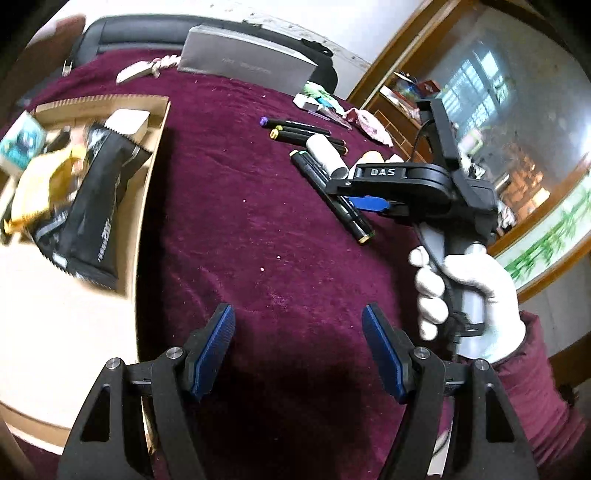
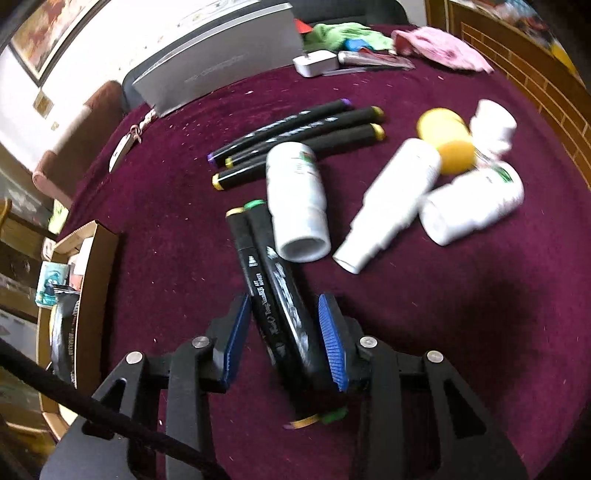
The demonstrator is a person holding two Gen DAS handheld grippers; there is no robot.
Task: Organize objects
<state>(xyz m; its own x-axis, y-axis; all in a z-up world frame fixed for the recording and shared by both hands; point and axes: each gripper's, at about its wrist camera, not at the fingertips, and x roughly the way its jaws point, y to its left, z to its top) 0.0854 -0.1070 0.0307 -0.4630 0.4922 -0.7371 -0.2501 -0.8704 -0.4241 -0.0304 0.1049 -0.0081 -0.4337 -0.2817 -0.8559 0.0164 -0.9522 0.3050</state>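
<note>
Two black markers (image 2: 280,295), one yellow-capped and one green-capped, lie side by side on the maroon cloth (image 2: 177,229). My right gripper (image 2: 284,299) is shut on the pair, a blue pad pressing each outer side. In the left wrist view the right gripper (image 1: 347,195) sits low over those markers (image 1: 332,192), held by a white-gloved hand (image 1: 465,295). Three more black markers (image 2: 295,133) lie behind. My left gripper (image 1: 298,310) hangs open over bare cloth, with nothing between its pads. A cardboard box (image 1: 147,192) holding snack packets (image 1: 92,206) is on the left.
Three white bottles (image 2: 297,199) (image 2: 391,199) (image 2: 472,206) and a yellow-capped container (image 2: 447,142) lie right of the markers. A grey case (image 2: 221,55) stands at the table's back edge. A white charger (image 2: 316,62), pink cloth (image 2: 443,48) and green cloth (image 2: 343,33) lie behind. A wooden cabinet (image 1: 388,74) stands at right.
</note>
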